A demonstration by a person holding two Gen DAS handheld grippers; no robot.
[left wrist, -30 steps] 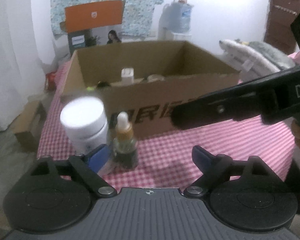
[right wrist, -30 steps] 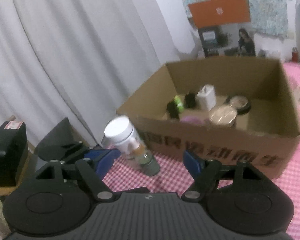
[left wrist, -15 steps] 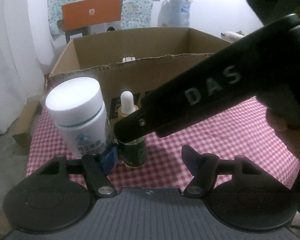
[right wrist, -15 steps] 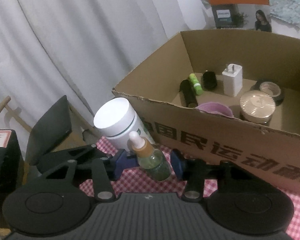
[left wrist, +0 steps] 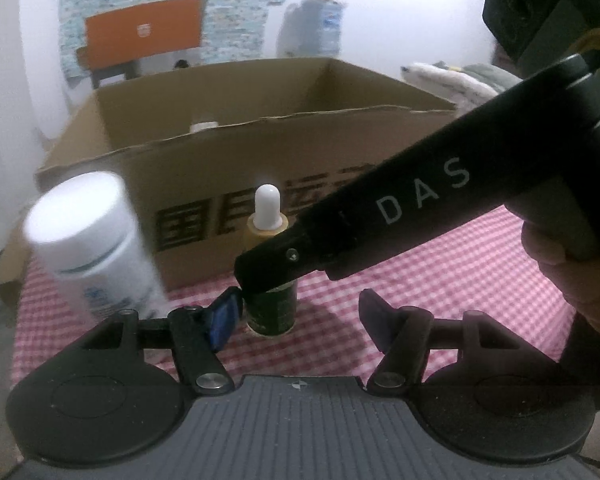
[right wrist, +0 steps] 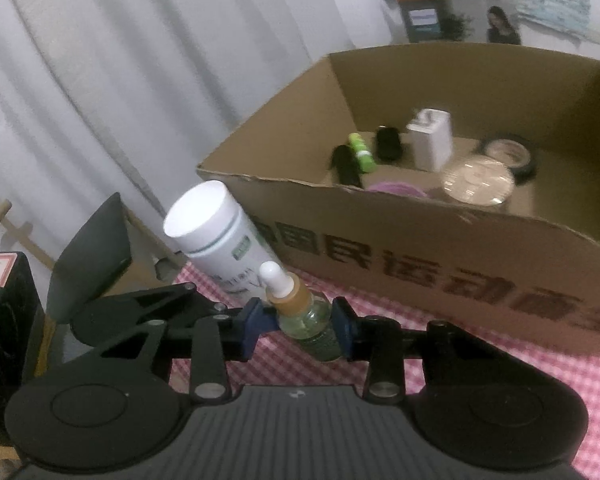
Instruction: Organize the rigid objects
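The box (right wrist: 440,272) stands on the bench (right wrist: 500,376) just behind the upright dropper bottle (right wrist: 300,312), which sits squarely between the closing pads of the right hand-held gripper (right wrist: 298,326), while the left hand-held gripper (left wrist: 296,316), half open and also closing, holds nothing beside it.

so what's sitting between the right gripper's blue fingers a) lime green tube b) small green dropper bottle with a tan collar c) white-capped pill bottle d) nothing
b: in the right wrist view the small green dropper bottle with a tan collar sits between the closing blue fingers of the right gripper, on the checked cloth.
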